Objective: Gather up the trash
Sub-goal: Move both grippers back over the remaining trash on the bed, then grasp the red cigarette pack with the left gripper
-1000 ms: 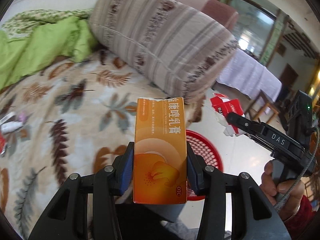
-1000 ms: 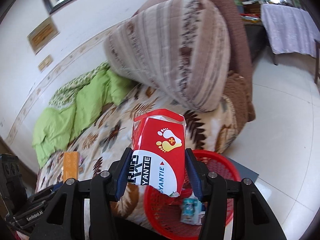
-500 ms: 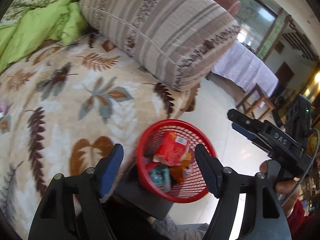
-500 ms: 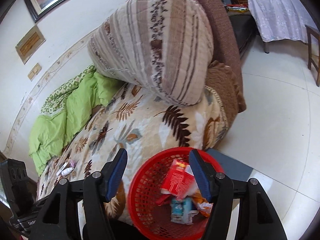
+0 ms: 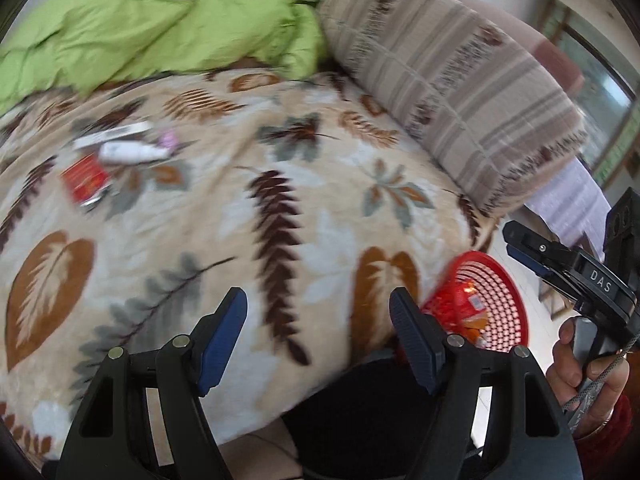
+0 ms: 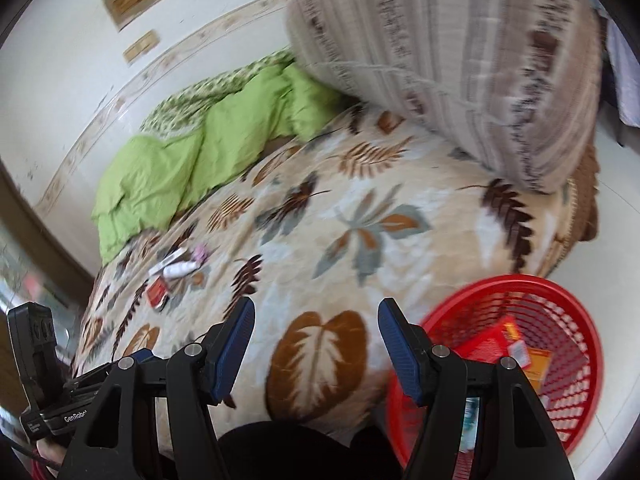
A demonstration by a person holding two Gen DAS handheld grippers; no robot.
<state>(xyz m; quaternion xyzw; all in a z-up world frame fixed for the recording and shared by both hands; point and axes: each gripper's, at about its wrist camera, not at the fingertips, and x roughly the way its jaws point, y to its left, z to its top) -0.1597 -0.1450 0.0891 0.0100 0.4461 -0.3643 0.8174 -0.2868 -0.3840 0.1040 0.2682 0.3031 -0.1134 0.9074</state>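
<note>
My left gripper (image 5: 318, 322) is open with nothing between its blue pads, over the leaf-patterned blanket (image 5: 248, 208). My right gripper (image 6: 316, 336) is open and holds nothing, over the same blanket (image 6: 360, 208). The red mesh basket (image 6: 576, 320) stands on the floor at the bed's edge, with a red packet (image 6: 492, 340) and an orange box (image 6: 538, 360) inside. The basket (image 5: 508, 292) shows at the right in the left wrist view. More trash lies far left on the blanket: a red packet (image 5: 84, 178), a white tube (image 5: 128, 152) and a pink scrap (image 5: 168, 140). That pile (image 6: 172, 272) shows small in the right wrist view.
A large striped pillow (image 5: 452, 76) lies at the bed's head, and a green quilt (image 5: 152, 36) is bunched at the back. A hand (image 5: 576, 364) holds the right gripper's handle. White tiled floor (image 6: 608, 240) lies to the right of the bed.
Both grippers let go of their packages, the orange box and the red packet, which now lie in the basket. Both have swung left, away from the basket and over the blanket.
</note>
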